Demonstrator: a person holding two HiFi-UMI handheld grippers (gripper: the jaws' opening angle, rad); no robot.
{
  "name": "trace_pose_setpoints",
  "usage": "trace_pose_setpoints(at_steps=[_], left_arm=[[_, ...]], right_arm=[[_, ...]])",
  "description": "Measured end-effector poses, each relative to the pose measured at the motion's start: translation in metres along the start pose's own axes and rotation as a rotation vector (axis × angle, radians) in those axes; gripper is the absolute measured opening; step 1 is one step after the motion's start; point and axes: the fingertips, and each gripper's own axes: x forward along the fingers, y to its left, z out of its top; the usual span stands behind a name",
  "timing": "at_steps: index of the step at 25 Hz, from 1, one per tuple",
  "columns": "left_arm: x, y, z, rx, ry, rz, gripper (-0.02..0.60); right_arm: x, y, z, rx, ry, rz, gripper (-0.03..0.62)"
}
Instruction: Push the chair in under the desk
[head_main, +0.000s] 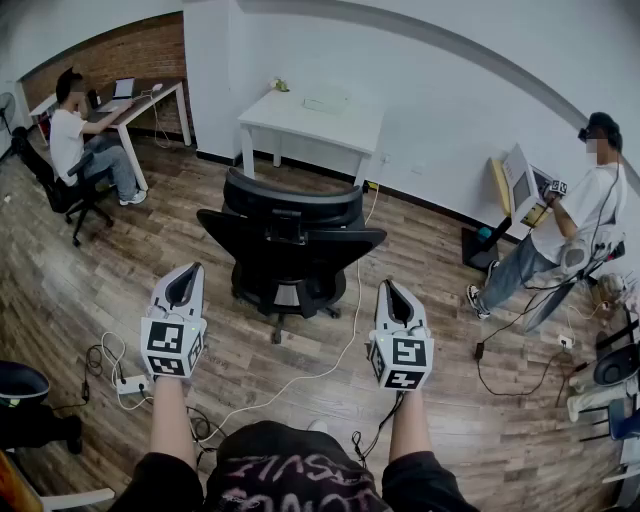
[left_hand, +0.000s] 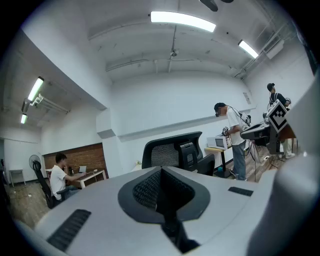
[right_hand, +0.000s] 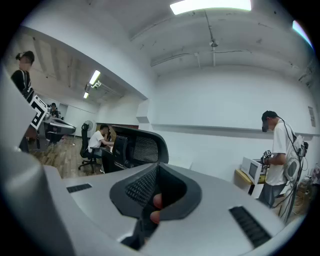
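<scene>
Chair (head_main: 290, 240), black with a mesh back and a headrest, stands on the wooden floor (head_main: 120, 270) out in front of the white desk (head_main: 310, 115), its back turned toward the person holding the grippers. It is near the desk but not under it; a strip of floor shows between the two. The desk sits against the white wall. The left gripper (head_main: 187, 270) and the right gripper (head_main: 389, 287) are held level, side by side, short of the chair and touching nothing. Each gripper's own view shows its jaws pressed together with nothing between them, and the chair's back rising beyond. A white cable (head_main: 335, 360) runs across the floor past the chair's base and down between the two grippers. At far left a seated person (head_main: 72, 135) works at another desk (head_main: 150, 100); at right a standing person (head_main: 575, 220) faces the wall
</scene>
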Motion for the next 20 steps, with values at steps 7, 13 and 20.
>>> trace_pose_setpoints(at_steps=[7, 13, 20], left_arm=[[-0.005, -0.002, 0.001, 0.004, -0.007, -0.009, 0.015], [-0.007, -0.001, 0.001, 0.002, -0.012, -0.016, 0.015], [-0.011, 0.001, -0.001, 0.025, -0.002, -0.029, 0.015]], right_arm=[[-0.007, 0.004, -0.001, -0.011, 0.002, -0.001, 0.026], [-0.011, 0.004, 0.0, -0.009, 0.0, -0.01, 0.026], [-0.014, 0.012, 0.008, -0.013, -0.02, -0.003, 0.029]])
